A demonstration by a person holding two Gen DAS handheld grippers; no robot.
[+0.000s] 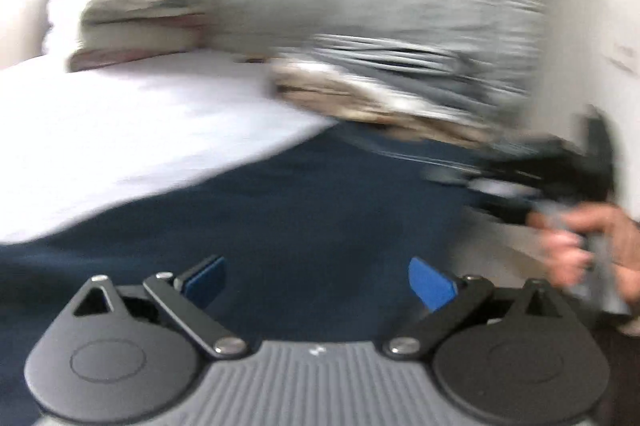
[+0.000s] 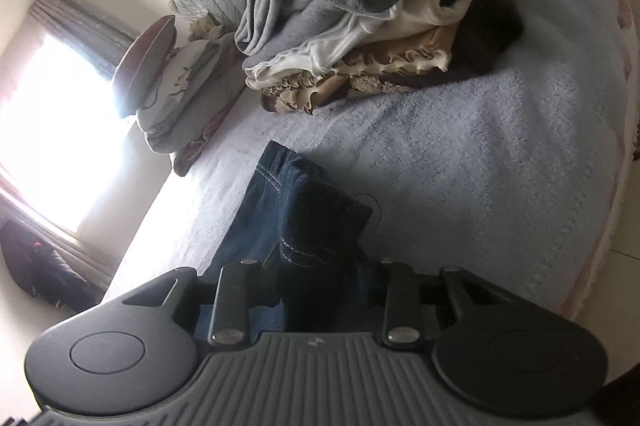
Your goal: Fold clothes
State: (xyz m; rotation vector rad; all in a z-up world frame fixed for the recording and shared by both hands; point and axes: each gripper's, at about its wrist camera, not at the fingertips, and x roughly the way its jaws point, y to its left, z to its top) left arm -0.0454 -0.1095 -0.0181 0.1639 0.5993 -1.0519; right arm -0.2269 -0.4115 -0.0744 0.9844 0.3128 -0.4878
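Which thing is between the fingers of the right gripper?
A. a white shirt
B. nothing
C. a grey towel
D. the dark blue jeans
D: in the right wrist view a bunched fold of the dark blue jeans sits pinched inside the right gripper.

The jeans (image 2: 288, 209) are dark blue denim with pale topstitching, lying on a fuzzy, nubbly pale-blue bed cover (image 2: 480, 165), with soft grey towelling and frilled lace-edged cloth in the laundry pile (image 2: 360, 25) and matt black ribbed plastic and shiny metal rivets on the right gripper (image 2: 320, 290).
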